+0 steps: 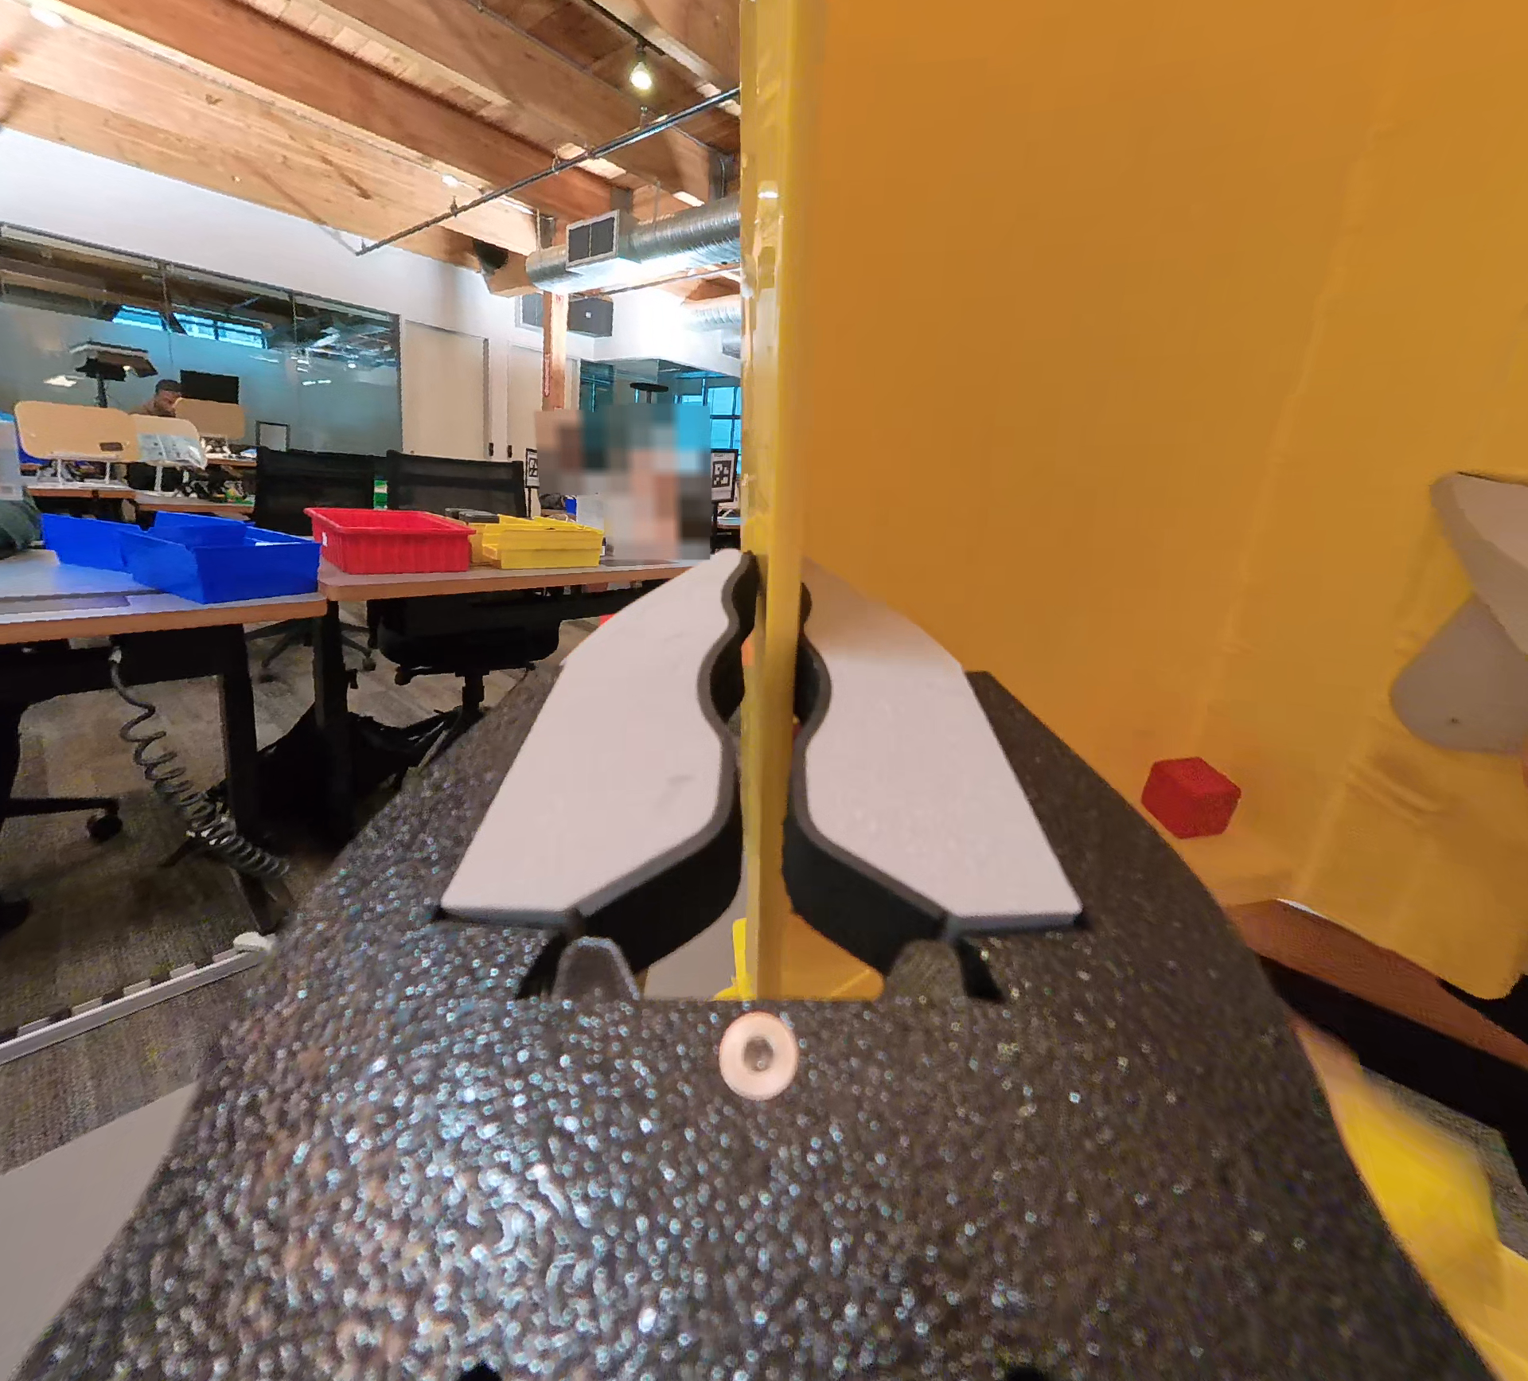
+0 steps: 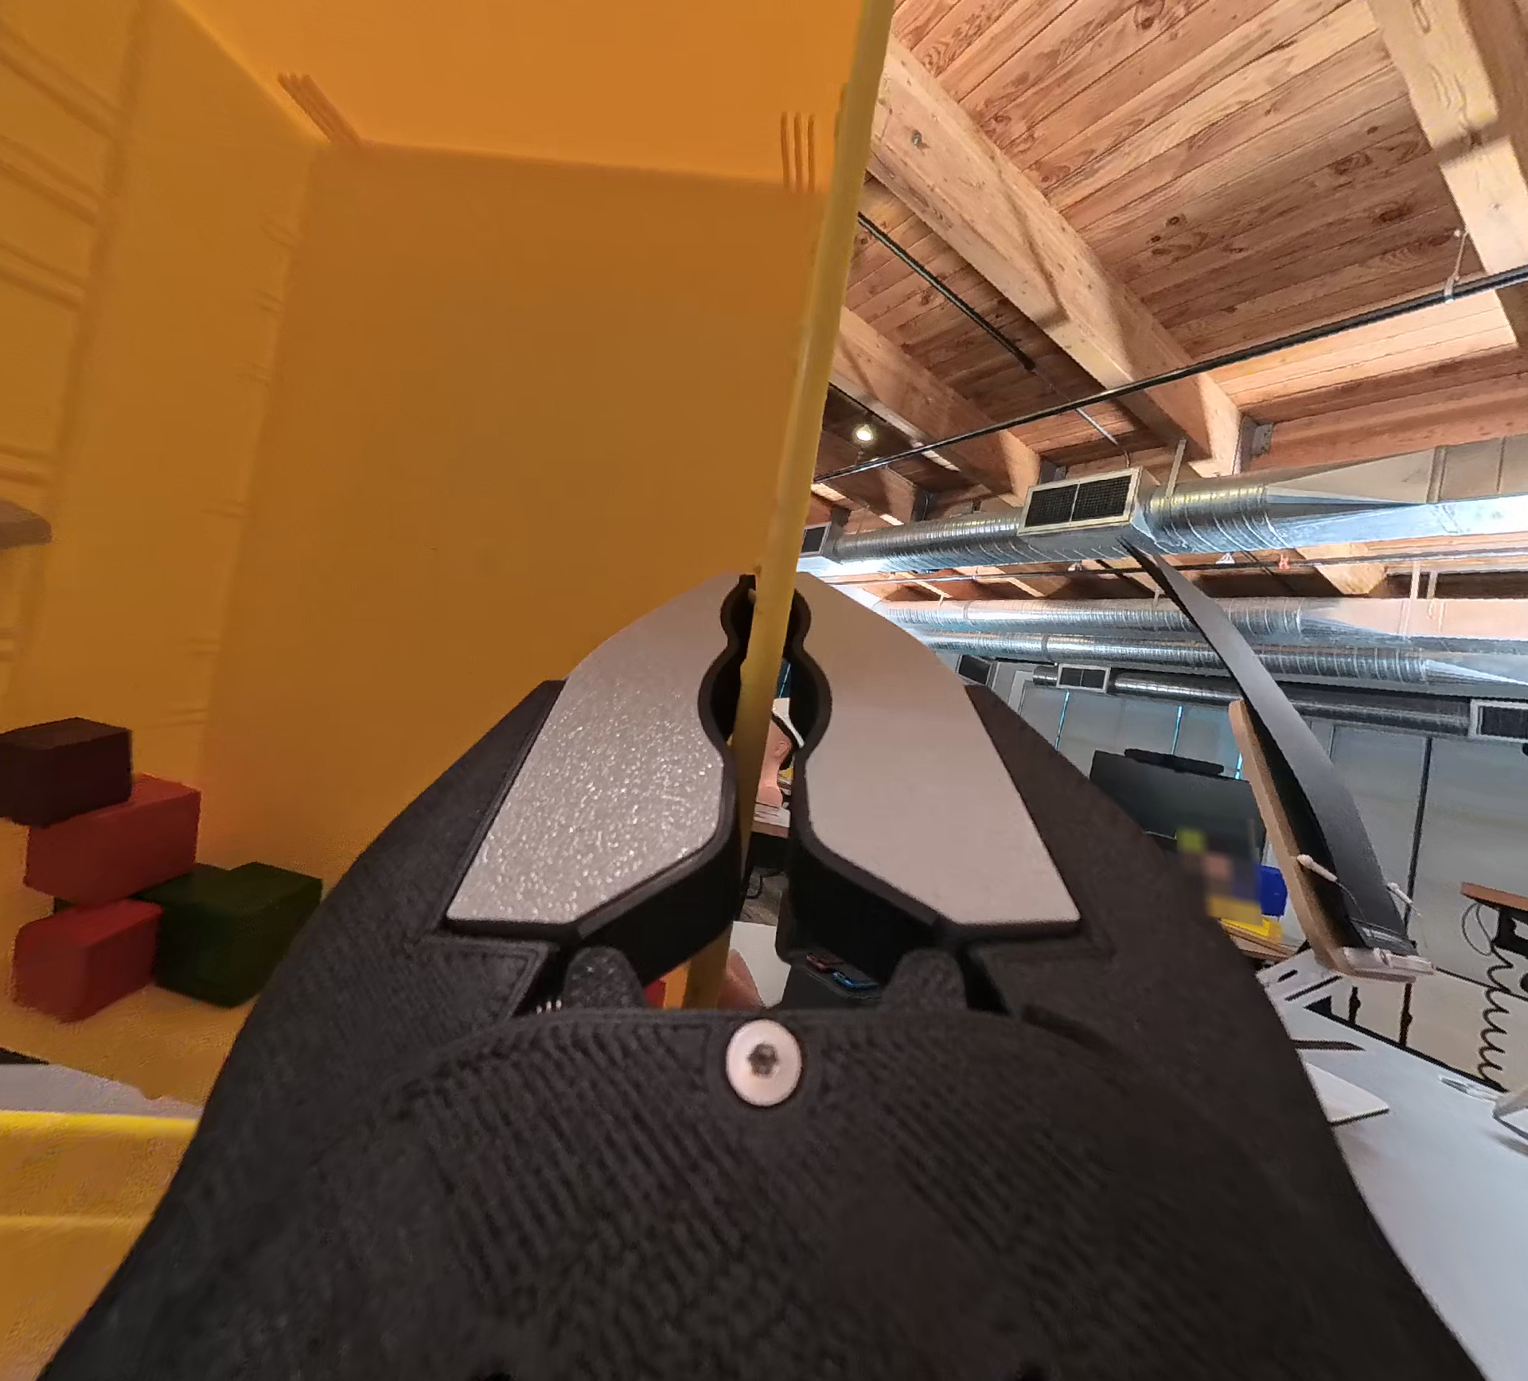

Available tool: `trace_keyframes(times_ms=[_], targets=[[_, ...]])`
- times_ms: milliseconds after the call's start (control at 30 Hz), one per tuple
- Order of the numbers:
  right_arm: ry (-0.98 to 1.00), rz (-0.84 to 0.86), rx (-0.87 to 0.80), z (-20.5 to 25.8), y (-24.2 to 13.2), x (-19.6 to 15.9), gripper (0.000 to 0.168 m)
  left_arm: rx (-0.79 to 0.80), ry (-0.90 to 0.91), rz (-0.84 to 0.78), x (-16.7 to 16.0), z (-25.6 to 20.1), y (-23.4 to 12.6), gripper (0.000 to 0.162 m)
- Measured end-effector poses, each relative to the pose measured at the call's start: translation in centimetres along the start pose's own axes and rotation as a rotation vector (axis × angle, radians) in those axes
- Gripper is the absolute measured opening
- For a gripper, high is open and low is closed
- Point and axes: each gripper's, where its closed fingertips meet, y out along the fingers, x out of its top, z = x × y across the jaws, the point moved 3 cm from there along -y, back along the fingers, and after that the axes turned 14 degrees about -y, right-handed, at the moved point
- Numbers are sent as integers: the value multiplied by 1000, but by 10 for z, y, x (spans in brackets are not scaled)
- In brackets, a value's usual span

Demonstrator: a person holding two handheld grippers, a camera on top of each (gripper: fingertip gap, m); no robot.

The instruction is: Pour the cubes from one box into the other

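Note:
I hold a yellow box (image 1: 1075,349) tipped steeply up, one gripper on each side wall. My left gripper (image 1: 773,580) is shut on its left wall. My right gripper (image 2: 769,597) is shut on its right wall (image 2: 827,349). The box's inside (image 2: 496,432) fills much of both views. A red cube (image 1: 1189,795) lies loose inside the box low down. In the right wrist view several red cubes (image 2: 112,849), a dark green one (image 2: 231,928) and a dark one (image 2: 66,766) are piled at the box's low end. The right gripper's fingers (image 1: 1480,597) show across the box. A yellow edge (image 2: 83,1126), perhaps the other box, lies below.
Behind, desks carry blue bins (image 1: 207,556), a red bin (image 1: 393,539) and yellow bins (image 1: 537,539). Office chairs (image 1: 463,498) stand by them. A wooden beamed ceiling (image 2: 1199,142) and metal ducts (image 2: 1240,514) are overhead. A white table (image 2: 1406,1176) is at the lower right.

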Motion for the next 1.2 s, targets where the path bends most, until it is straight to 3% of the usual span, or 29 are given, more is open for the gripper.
trace_keyframes(times_ms=[567,900,1200], targets=[[0,-18,-2,1,-2,-4,6,-11,13,-15,-4,0,-2,6],[43,35,57,15,-5,-22,6,16,35,37,-20,11,-9,7],[74,65,129,12,-1,-13,8,30,126,104,-15,9,-13,9]])
